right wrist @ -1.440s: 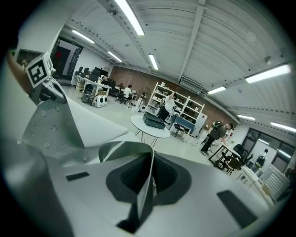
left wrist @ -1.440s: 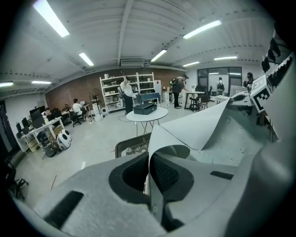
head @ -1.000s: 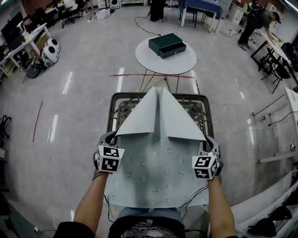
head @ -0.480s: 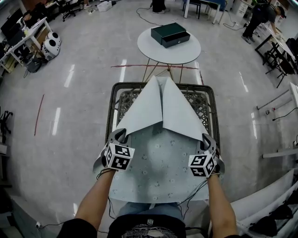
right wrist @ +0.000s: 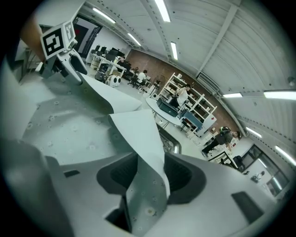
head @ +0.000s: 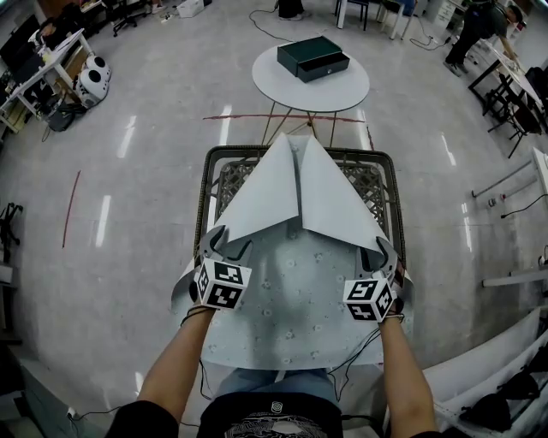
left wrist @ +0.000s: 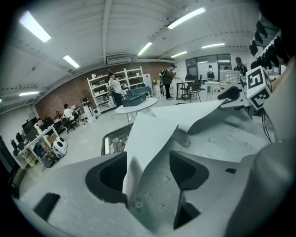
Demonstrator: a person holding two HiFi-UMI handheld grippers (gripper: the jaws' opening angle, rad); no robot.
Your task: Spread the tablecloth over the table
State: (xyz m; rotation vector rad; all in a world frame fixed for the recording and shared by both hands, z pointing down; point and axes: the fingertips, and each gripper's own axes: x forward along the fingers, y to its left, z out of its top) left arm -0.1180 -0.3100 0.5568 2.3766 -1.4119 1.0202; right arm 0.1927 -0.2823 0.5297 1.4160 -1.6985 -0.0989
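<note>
A pale grey-green tablecloth [head: 291,299] with a small flower print lies over the near part of a dark wicker-topped table [head: 387,184]. Its far half is folded back toward me in a plain triangle. My left gripper [head: 228,243] is at the fold's left corner and my right gripper [head: 377,251] at the right corner. Both sets of jaws have just been opening. In the left gripper view a raised fold of tablecloth [left wrist: 152,134] stands loose inside the left gripper [left wrist: 148,173]. In the right gripper view the tablecloth [right wrist: 138,134] likewise stands between the right gripper's [right wrist: 150,178] parted jaws.
Beyond the table stands a round white table [head: 310,85] with a dark green box [head: 312,58] on it. A red line [head: 282,118] crosses the floor between them. Desks and equipment line the far left; a person [head: 475,21] stands at the far right.
Both grippers have sunk a little onto the table and their jaws have opened. The cloth corners they were shut on now lie loose between the jaws.
</note>
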